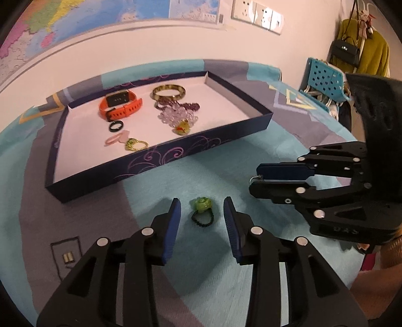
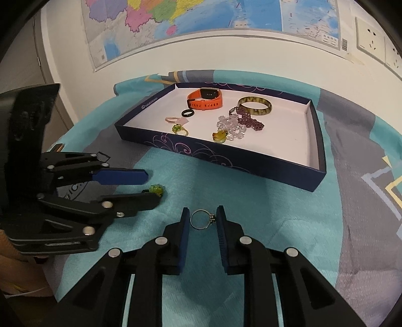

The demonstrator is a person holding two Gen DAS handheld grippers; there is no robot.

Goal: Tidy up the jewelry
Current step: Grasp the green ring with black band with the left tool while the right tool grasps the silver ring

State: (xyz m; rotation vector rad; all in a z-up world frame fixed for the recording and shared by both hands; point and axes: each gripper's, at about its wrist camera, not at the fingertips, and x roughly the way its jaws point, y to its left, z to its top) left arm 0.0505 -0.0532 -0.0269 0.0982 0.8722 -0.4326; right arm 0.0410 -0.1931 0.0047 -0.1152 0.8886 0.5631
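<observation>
Left gripper (image 1: 202,216): fingers spread, green ring (image 1: 202,210) lying loose between them. Right gripper (image 2: 203,218): fingers pinching silver ring (image 2: 201,219), tray (image 2: 256,164) ahead.

The green ring (image 2: 156,189) is mostly blocked in the right wrist view: the left gripper's (image 2: 150,187) lower finger (image 2: 135,202) covers its band, only the green top pokes out. The map (image 1: 75,22) runs off the frame at 12 o'clock in both views, and its print is way too small to read. The box's (image 2: 148,101) logo text is too tiny too. In the left wrist view the right gripper (image 1: 253,179) body is cut off at 3 o'clock. Can't tell whether the silver ring (image 2: 201,220) actually touches the pads (image 2: 221,226).
</observation>
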